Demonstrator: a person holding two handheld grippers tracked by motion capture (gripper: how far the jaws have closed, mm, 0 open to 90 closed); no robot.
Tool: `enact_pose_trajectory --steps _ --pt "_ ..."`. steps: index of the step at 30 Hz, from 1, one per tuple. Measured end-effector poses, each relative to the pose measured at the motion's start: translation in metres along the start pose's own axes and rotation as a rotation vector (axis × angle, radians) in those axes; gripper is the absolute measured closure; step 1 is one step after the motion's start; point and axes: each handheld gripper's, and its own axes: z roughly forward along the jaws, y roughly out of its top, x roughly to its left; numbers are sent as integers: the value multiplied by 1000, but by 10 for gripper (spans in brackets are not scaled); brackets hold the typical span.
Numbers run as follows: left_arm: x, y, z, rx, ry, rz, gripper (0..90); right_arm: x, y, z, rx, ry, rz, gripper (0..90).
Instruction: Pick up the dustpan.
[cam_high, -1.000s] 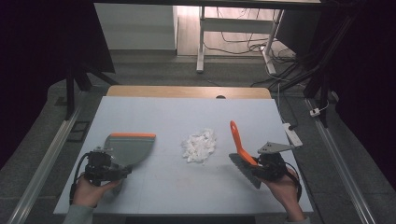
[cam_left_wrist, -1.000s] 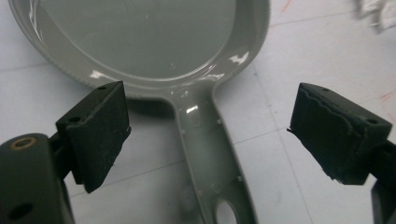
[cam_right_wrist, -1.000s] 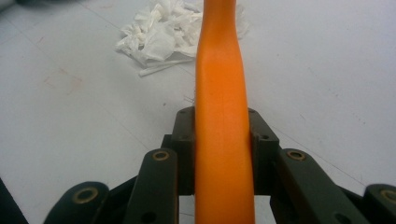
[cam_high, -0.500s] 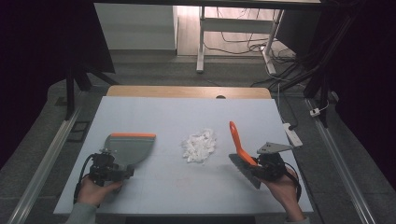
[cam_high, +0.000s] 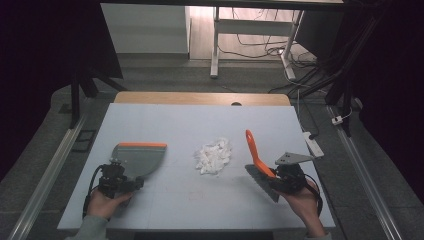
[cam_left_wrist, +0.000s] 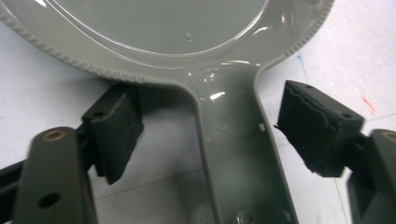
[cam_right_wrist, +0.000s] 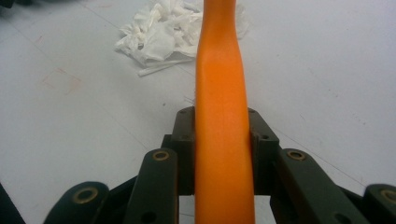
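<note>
At the left of the pale blue surface (cam_high: 190, 125), a hand (cam_high: 102, 204) holds the left gripper (cam_high: 116, 179) just behind a grey dustpan (cam_high: 140, 159) that lies flat with an orange strip along its far edge. In the left gripper view the dustpan's grey handle (cam_left_wrist: 233, 154) runs between the two black fingers (cam_left_wrist: 317, 128), which stand wide apart, a clear gap of bare surface on each side of the handle; neither pad touches it. No lettering can be read on the pan or its handle, only small moulded circles.

Near the middle of the surface lies a heap of crumpled white paper (cam_high: 214, 156), well apart from the dustpan and nearer the brush on the right.

At the right, the other hand (cam_high: 302, 205) holds the right gripper (cam_high: 280, 176), which carries a grey three-cornered plate on top. Its fingers are closed on the orange handle (cam_right_wrist: 223, 116) of a hand brush (cam_high: 260, 170); the right gripper view shows the black pads pressed against both sides of the handle. The handle rises tilted up and away toward the paper heap, while the dark bristle head hangs low near the surface beside the gripper. No brand or writing shows on the brush.
</note>
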Motion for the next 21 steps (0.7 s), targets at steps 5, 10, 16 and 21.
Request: enact_pose_trajectory --steps 5,10,16,21 --pt "0 1 0 -9 7 -5 307 1 0 0 2 0 0 703" --pt "1 2 0 -18 9 -20 423 0 0 0 1 -2 1 703" --pt "5 1 -2 -47 -23 -50 584 0 0 0 0 -2 -1 703" --pt "8 0 -2 -54 -41 -67 613 0 0 0 0 -3 0 703"
